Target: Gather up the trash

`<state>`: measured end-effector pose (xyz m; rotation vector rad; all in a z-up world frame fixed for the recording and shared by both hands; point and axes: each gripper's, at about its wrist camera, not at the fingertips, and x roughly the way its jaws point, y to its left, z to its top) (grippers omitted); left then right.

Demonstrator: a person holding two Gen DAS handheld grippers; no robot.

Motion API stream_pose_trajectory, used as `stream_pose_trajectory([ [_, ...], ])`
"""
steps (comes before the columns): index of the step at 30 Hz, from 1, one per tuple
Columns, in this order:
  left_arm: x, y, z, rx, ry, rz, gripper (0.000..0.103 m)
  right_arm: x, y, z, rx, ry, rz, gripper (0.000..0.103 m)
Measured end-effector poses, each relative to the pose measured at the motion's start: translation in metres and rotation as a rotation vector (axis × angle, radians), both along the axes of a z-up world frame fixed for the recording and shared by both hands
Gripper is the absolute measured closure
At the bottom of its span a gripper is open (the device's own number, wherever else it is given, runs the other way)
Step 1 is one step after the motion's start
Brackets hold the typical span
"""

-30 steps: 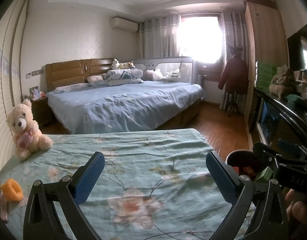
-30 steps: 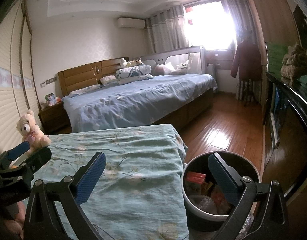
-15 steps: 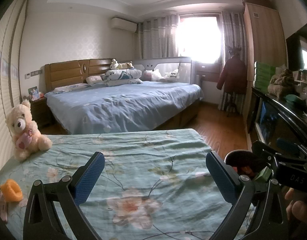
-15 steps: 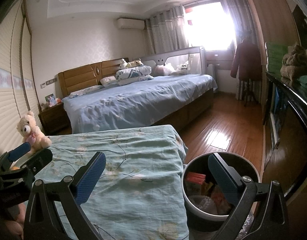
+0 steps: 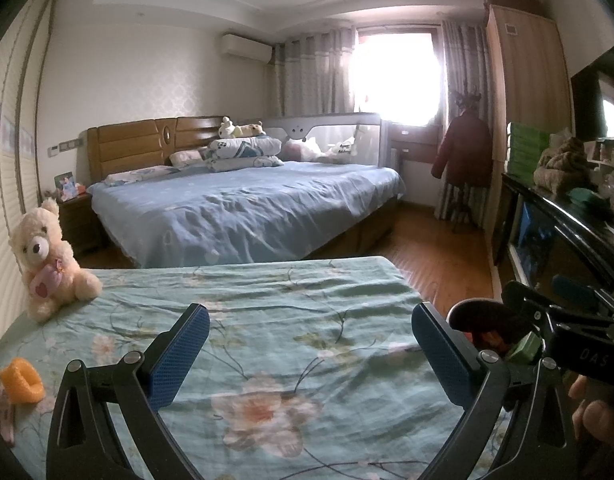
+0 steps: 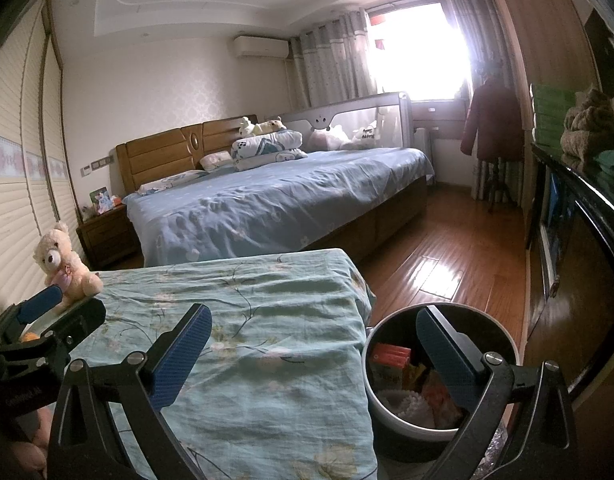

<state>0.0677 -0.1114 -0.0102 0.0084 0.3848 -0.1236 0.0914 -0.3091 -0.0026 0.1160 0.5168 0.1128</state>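
A round white trash bin (image 6: 391,420) stands on the floor beside the green floral bed (image 6: 243,344); it holds a red box, wrappers and white paper. My right gripper (image 6: 313,356) is open and empty, its right finger over the bin's mouth. My left gripper (image 5: 307,354) is open and empty above the floral bedspread (image 5: 267,340). The bin's dark rim (image 5: 479,312) shows at the right in the left wrist view, partly hidden by the right gripper. An orange object (image 5: 21,380) lies at the bed's left edge.
A cream teddy bear (image 5: 47,260) sits on the far left of the floral bed. A large blue bed (image 5: 243,208) lies beyond. A dark cabinet (image 6: 579,240) lines the right wall, with wooden floor (image 6: 447,264) between.
The left wrist view has shifted slightly, so the teddy bear and orange object sit a little further left. The right gripper and bin have not moved.
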Motion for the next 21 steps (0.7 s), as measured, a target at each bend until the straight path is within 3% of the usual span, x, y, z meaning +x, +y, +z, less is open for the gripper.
stream_pose_trajectory([
  [21,0.0006,0.0007,-0.0009,-0.001,0.003,-0.003,0.001,-0.0008,0.0010,0.0003,0.001,0.002,0.002,0.000],
])
